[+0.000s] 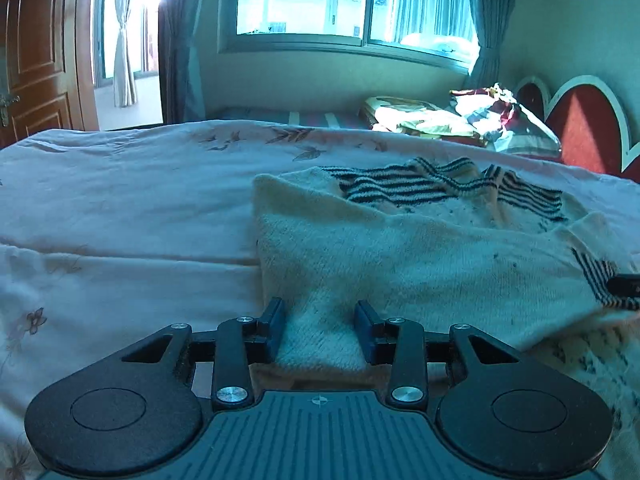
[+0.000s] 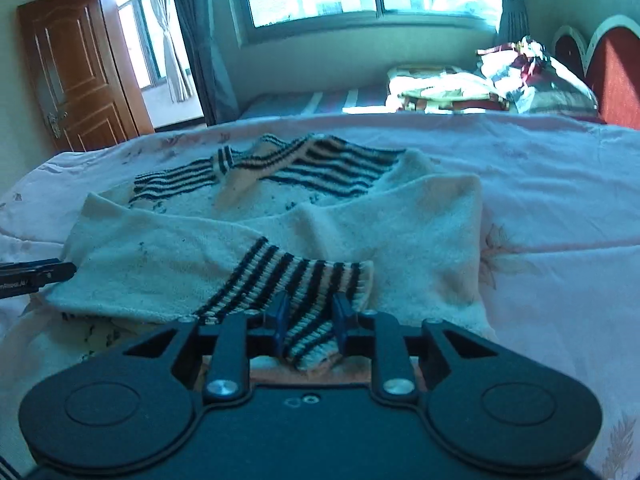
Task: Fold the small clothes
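A cream knitted sweater [image 1: 420,248] with black-striped trim lies partly folded on the bed, its striped collar [image 1: 440,188] at the far side. My left gripper [image 1: 320,308] is shut on a bunched cream fold at the sweater's near edge; the cloth fills the gap between the pads. In the right wrist view the sweater [image 2: 380,216] has a sleeve laid across its body. My right gripper [image 2: 310,304] is shut on that sleeve's striped cuff [image 2: 304,276]. Each gripper's tip shows at the edge of the other view: the right fingertip [image 1: 624,284], the left fingertip [image 2: 36,274].
A pink floral sheet [image 1: 120,208] covers the bed. Folded bedding [image 1: 432,120] and a bagged bundle [image 1: 508,120] are stacked at the far right by a red headboard [image 1: 584,128]. A window [image 1: 304,0] and a wooden door [image 1: 36,48] are behind.
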The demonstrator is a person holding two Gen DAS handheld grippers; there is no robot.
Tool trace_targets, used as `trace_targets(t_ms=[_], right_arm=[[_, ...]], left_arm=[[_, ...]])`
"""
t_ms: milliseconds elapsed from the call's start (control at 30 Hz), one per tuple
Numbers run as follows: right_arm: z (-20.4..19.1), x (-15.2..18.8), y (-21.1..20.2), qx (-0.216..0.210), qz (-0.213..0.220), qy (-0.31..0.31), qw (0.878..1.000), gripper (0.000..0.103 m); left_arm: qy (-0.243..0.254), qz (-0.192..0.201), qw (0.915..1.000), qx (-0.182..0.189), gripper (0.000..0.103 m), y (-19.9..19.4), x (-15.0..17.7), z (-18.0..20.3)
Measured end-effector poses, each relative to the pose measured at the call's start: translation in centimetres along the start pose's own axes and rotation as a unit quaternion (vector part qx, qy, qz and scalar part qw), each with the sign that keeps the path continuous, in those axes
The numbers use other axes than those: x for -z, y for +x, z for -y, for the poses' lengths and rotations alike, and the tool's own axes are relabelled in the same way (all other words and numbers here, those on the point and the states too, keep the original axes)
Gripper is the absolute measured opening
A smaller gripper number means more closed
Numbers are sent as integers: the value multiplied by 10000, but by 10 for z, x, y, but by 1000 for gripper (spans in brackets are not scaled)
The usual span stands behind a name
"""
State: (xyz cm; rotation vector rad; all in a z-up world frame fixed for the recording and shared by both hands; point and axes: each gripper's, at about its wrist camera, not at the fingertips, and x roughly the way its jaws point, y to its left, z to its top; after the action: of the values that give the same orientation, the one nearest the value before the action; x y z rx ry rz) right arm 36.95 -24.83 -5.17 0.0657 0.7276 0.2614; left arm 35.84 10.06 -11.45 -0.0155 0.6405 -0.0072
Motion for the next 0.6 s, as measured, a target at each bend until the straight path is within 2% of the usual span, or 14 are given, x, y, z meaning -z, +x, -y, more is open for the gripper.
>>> trace_targets(t_ms=[33,133,233,300,333,433,467,533,567,600], right_arm=[[0,0,-3,3,-14,9,10000,23],[2,-2,-21,-120,297,145,9994,25],[1,1,-25,-213,364,148,9990,25],[1,7,-13,-134,63,81,9999,24],[0,10,-10,-100,48,40,9999,24],[-1,7,-10,-84,35,-7,10000,24],[0,4,-13,-119,33,42,9999,25],[2,0,-23,-199,199,77,9996,25],[3,0,-25,-203,264,65,9994,27],[5,0,-22,-236,220,52,9995,27]], left_arm=[[-45,-21,10000,-85,40,-7,1,-2],[-380,114,9992,-105,40,-32,5,-11],[-423,388,9983,43,40,-48,6,-7],[-436,177,9988,144,40,-39,5,-2],[-454,-124,9987,212,40,-29,6,-1],[-246,-261,9993,59,40,-23,5,10],[-254,-219,9994,40,41,-28,2,13],[-229,117,9997,35,41,-39,-1,16],[-182,63,9998,-2,48,-37,-1,17],[-115,-197,9997,-122,57,-28,0,19]])
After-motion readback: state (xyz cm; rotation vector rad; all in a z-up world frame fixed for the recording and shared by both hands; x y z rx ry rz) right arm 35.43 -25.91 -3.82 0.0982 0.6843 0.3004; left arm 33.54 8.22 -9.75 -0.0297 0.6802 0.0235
